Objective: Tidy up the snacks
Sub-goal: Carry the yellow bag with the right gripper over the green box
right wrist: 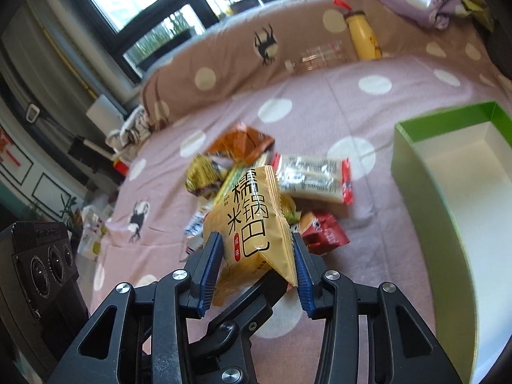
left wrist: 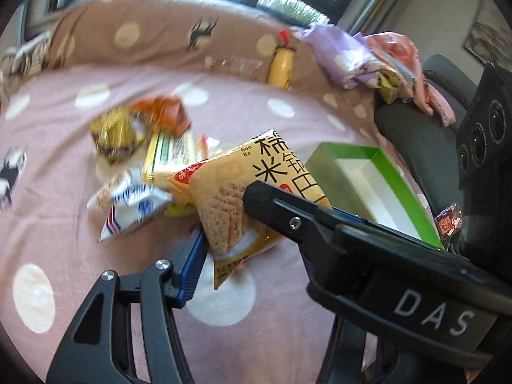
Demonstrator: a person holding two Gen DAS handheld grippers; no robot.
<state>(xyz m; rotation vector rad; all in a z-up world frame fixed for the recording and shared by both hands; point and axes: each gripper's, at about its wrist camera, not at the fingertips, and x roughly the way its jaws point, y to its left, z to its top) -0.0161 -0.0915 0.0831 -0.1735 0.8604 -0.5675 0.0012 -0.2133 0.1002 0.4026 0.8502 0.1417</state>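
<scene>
A yellow rice-cracker packet [left wrist: 233, 188] [right wrist: 252, 220] hangs upright above a pink dotted bedsheet [left wrist: 57, 166]. My right gripper [right wrist: 256, 238] is shut on it, with a blue pad pressed on each side. In the left wrist view one of its fingers [left wrist: 281, 211] crosses in front of the packet. My left gripper [left wrist: 252, 246] sits at the packet's lower end. Its left pad [left wrist: 193, 265] meets the packet's edge, and its other finger is hidden behind the right gripper. A pile of snack packets [left wrist: 153, 147] [right wrist: 236, 147] lies behind. An open green box [left wrist: 400, 172] [right wrist: 412, 172] with a white inside stands to the right.
A yellow bottle [left wrist: 281, 67] [right wrist: 363, 36] and a clear bottle [right wrist: 320, 54] lie by the brown dotted bolster. Purple and pink cloth [left wrist: 345, 57] is heaped at the far right. A dark chair [left wrist: 422, 134] stands beyond the box. A small red wrapper [left wrist: 449, 220] lies near it.
</scene>
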